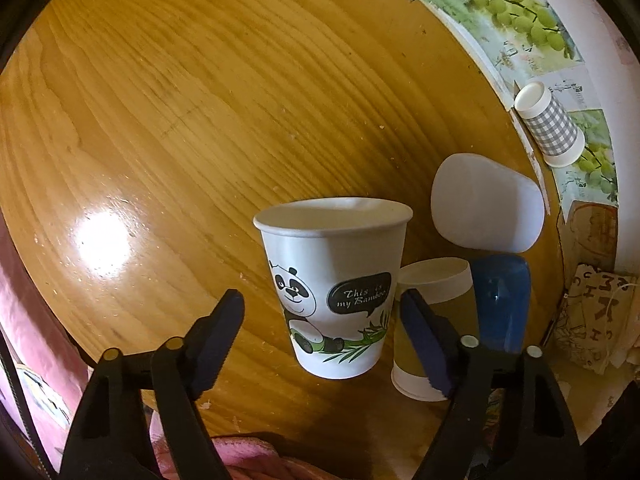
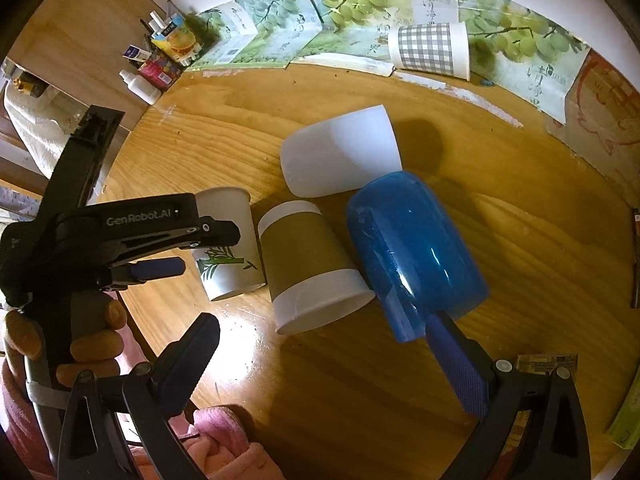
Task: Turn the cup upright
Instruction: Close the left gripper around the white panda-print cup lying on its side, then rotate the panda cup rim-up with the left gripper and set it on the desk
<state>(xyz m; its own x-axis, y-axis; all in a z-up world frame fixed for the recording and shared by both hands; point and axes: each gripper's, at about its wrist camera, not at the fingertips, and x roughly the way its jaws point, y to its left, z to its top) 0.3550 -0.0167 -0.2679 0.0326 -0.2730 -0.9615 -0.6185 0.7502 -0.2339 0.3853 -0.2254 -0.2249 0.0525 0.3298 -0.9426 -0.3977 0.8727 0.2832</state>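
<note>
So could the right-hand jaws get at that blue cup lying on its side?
Probably yes. The right gripper is open, and the blue cup lies just ahead with one finger already beside its rim. The brown-banded cup lies close on its left, which may crowd the other finger.

Warm indoor light, moderately bright, from above. Strong white glare patch on wooden table (image 1: 104,236), left of centre in left wrist view; softer sheen low centre in right wrist view. Specular streak on blue cup (image 2: 416,256). Dark soft shadow behind white cup (image 2: 340,156). Heavy fisheye bending, black vignette at corners. Focus mostly sharp; edges slightly soft.
</note>
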